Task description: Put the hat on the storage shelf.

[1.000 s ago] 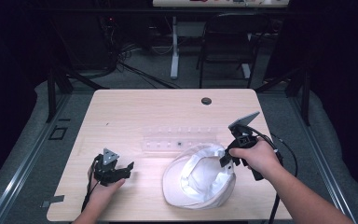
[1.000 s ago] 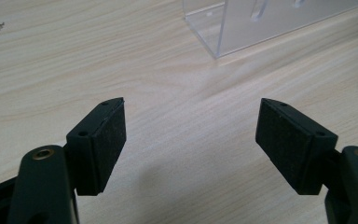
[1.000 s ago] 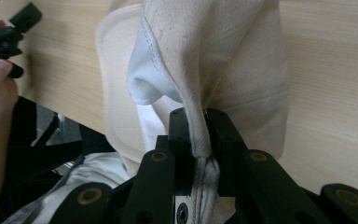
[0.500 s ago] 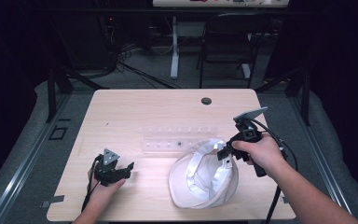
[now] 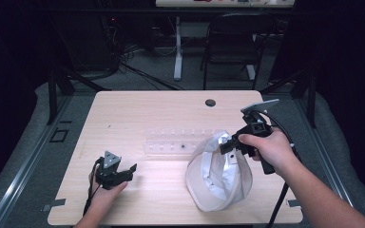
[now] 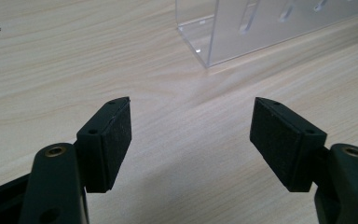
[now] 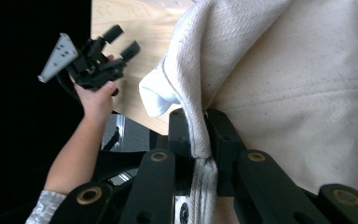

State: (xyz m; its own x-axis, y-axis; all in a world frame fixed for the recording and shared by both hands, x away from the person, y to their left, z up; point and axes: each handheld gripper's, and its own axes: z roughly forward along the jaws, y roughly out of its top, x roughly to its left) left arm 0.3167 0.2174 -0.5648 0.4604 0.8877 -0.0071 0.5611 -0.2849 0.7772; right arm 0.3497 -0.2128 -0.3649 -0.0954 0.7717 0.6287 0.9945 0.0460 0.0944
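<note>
Softly, the right tool (image 5: 229,145) pinches the light, floppy cloth hat (image 5: 218,175) by its rim; left tool (image 5: 126,172) gapes empty.

No readable text or markings

No letters, numbers, brand names or signs can be read on anything here: the white cap (image 5: 218,173) carries plain fabric with no visible logo, the clear plastic rack (image 5: 180,141) is unmarked, the wooden desk (image 5: 138,114) bears no label, and the black claw (image 6: 191,140) pads and arms show bare screw holes but no lettering.
</note>
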